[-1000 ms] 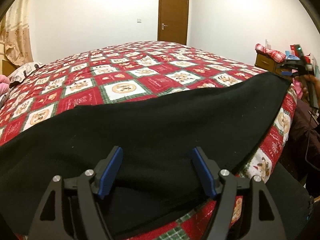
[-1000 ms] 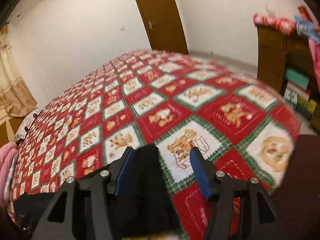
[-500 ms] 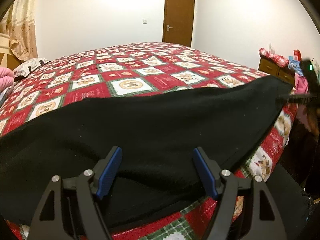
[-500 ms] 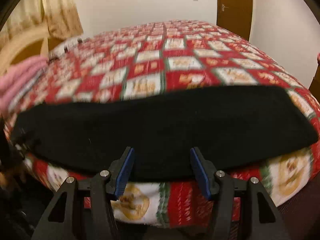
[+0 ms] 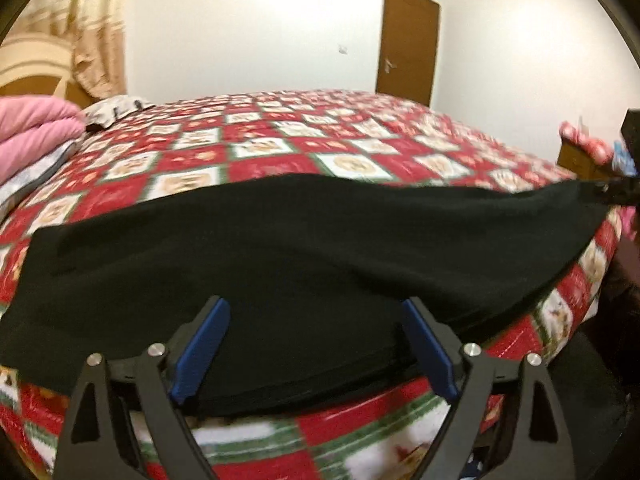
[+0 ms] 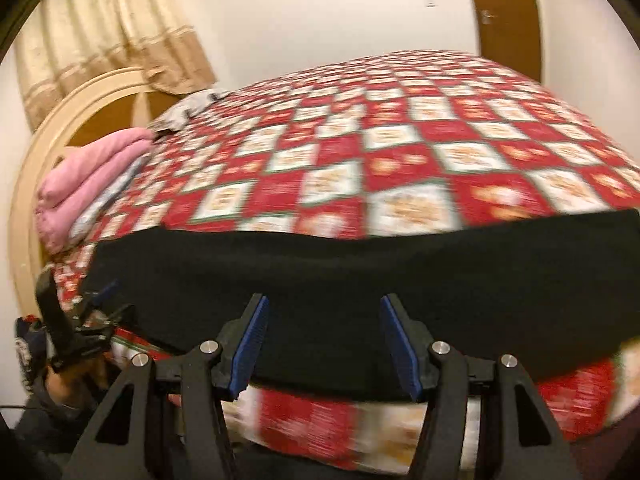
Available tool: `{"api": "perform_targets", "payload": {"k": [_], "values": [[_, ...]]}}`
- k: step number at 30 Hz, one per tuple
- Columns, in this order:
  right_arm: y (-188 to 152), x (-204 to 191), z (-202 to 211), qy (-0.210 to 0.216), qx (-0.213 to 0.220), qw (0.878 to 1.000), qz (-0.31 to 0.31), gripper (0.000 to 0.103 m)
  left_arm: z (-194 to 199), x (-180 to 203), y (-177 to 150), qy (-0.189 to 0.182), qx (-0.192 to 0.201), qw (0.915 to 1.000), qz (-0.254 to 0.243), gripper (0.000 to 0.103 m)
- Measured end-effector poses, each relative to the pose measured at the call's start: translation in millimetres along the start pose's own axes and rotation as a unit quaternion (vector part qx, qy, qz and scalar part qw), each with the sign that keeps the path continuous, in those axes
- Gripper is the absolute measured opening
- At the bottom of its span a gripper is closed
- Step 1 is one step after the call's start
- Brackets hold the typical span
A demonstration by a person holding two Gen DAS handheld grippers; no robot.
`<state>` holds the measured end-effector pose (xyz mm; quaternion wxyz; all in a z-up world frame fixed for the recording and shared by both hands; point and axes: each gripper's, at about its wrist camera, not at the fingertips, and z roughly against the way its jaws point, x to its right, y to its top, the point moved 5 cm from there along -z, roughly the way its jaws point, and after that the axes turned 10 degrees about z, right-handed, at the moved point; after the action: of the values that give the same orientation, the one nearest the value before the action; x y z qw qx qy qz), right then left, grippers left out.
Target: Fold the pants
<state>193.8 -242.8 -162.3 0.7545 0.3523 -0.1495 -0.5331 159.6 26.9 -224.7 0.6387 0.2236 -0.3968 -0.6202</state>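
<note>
Black pants [image 5: 320, 240] lie stretched lengthwise along the near edge of the bed, also seen in the right wrist view [image 6: 360, 272]. My left gripper [image 5: 315, 308] hovers over their near hem toward the left end. Its jaws are opening and the blue pads press on nothing. In the right wrist view it shows small at the left [image 6: 96, 300], by the pants' left end. My right gripper [image 6: 324, 304] is open over the near hem, its pads clear of the cloth. A dark part of it [image 5: 618, 196] shows at the pants' right end.
The bed wears a red, white and green patchwork cover [image 5: 280, 152]. A folded pink blanket [image 6: 92, 176] and a pillow [image 5: 116, 108] lie by the cream headboard [image 6: 80, 100]. There is a curtain [image 6: 100, 28] behind, a brown door [image 5: 408, 40], and a cluttered wooden nightstand [image 5: 580, 156] at the right.
Both views have swung left toward the headboard. The right gripper travelled from the pants' right corner to their near hem. The left jaws stand wider than before.
</note>
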Motion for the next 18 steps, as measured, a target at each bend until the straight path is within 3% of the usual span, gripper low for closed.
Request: {"api": "perform_targets", "payload": {"k": [2,3,5,6,9,12,16,18], "values": [[8,-39,-19,0.045,-0.007,0.999,0.020,0.059,6,-10,3,0.010,0.008,0.9999,0.009,0.091],[10,-58,-26,0.057,-0.010,0.998,0.037,0.059,6,-18,2,0.034,0.004,0.9994,0.005,0.091],[13,-91,-42,0.070,-0.016,0.995,0.065,0.059,-1,-33,1,0.070,-0.024,0.9972,0.004,0.091],[14,-104,-51,0.076,-0.023,0.994,0.072,0.059,0,-34,2,0.065,-0.028,0.9975,0.001,0.091],[13,-138,-70,0.100,-0.031,0.991,0.088,0.059,7,-40,8,0.094,-0.022,0.9953,0.000,0.091],[5,-183,-87,0.110,-0.040,0.982,0.149,0.059,20,-52,18,0.068,-0.003,0.9972,0.032,0.091],[-11,-227,-105,0.112,-0.051,0.965,0.232,0.059,38,-80,35,0.078,0.032,0.9927,0.086,0.091],[-18,-241,-114,0.103,-0.055,0.958,0.263,0.048,41,-92,38,0.085,0.041,0.9903,0.102,0.091]]}}
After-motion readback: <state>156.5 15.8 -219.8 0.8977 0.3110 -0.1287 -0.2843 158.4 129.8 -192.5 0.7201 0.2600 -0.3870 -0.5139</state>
